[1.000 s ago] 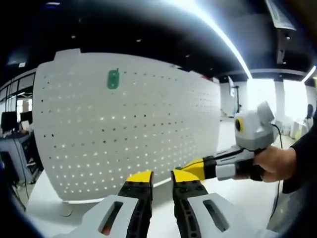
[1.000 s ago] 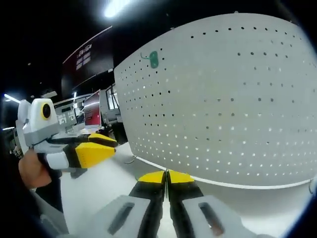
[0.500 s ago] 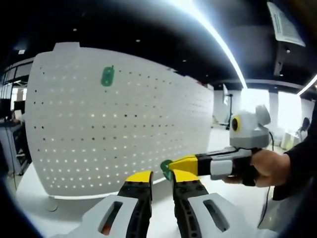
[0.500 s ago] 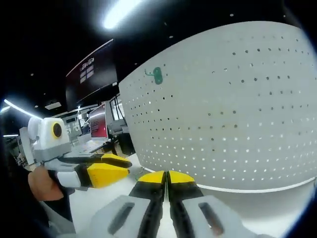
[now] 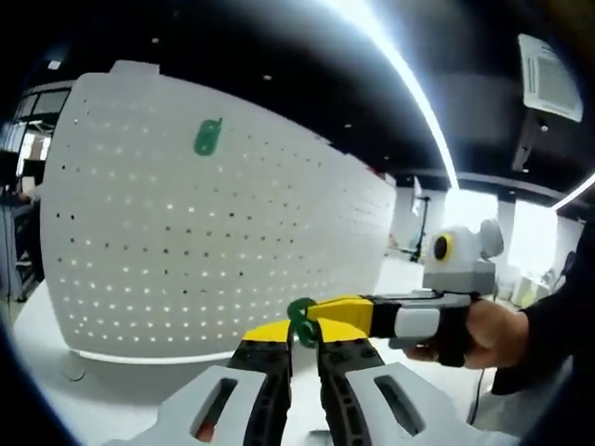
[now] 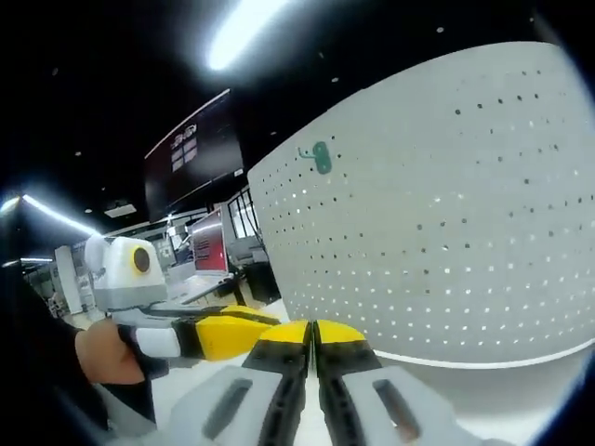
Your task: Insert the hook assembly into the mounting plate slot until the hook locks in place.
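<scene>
A white pegboard plate (image 5: 186,242) stands upright on the table, with a green hook (image 5: 206,137) fixed near its top. In the right gripper view the same plate (image 6: 446,214) and mounted hook (image 6: 321,158) sit to the right. My right gripper (image 5: 311,316) reaches in from the right, shut on a second green hook (image 5: 300,321) at its yellow tip. That hook hovers just above my left gripper (image 5: 296,348), whose jaws stand slightly open with nothing between them. My right gripper (image 6: 311,333) has its jaws pressed together, and the left gripper (image 6: 246,330) lies close beside it.
The white table (image 5: 56,409) runs under the plate's base. A person's hand (image 5: 488,334) holds the right gripper and another hand (image 6: 107,353) holds the left. Desks with monitors (image 6: 209,265) stand behind, with ceiling strip lights above.
The right gripper has moved left toward my left gripper's tips, and the green hook at its tip now shows. Both views have tilted up, and the two grippers have drawn closer together.
</scene>
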`<state>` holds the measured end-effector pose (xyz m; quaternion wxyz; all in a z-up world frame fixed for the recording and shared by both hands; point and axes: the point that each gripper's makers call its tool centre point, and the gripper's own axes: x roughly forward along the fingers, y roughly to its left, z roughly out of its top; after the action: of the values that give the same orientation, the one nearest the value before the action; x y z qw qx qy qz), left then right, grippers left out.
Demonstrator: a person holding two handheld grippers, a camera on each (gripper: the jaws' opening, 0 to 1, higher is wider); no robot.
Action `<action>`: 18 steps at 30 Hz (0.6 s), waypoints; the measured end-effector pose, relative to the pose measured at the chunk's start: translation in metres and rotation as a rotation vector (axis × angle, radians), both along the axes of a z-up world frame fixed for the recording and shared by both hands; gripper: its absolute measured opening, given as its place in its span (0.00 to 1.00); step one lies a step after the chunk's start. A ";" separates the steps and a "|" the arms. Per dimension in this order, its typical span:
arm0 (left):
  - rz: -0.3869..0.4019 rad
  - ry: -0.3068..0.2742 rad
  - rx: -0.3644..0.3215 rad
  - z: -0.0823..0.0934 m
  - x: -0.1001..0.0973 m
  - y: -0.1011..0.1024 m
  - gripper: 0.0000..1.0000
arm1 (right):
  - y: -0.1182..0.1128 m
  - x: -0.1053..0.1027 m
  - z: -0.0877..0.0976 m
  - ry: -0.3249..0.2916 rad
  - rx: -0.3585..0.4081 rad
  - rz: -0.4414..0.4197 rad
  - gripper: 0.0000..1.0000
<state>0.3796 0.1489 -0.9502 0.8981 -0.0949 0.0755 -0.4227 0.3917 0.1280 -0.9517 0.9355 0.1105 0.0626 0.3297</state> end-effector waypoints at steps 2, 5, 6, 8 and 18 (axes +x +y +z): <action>-0.003 0.002 -0.002 0.000 0.000 -0.001 0.08 | 0.002 -0.001 0.002 -0.002 0.012 0.010 0.00; -0.010 0.005 -0.005 -0.001 -0.001 -0.002 0.07 | 0.005 -0.003 0.004 -0.011 0.018 0.024 0.00; -0.012 0.007 -0.008 -0.001 -0.002 -0.002 0.07 | 0.006 -0.004 0.005 -0.014 0.021 0.032 0.00; -0.014 0.009 -0.010 -0.001 -0.002 -0.003 0.07 | 0.007 -0.005 0.005 -0.018 0.019 0.039 0.00; -0.020 0.020 -0.026 -0.001 -0.002 -0.003 0.04 | 0.009 -0.008 0.009 -0.029 0.032 0.074 0.00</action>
<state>0.3781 0.1463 -0.9509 0.8918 -0.1101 0.0801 -0.4315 0.3835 0.1372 -0.9428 0.9215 0.1183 0.0480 0.3668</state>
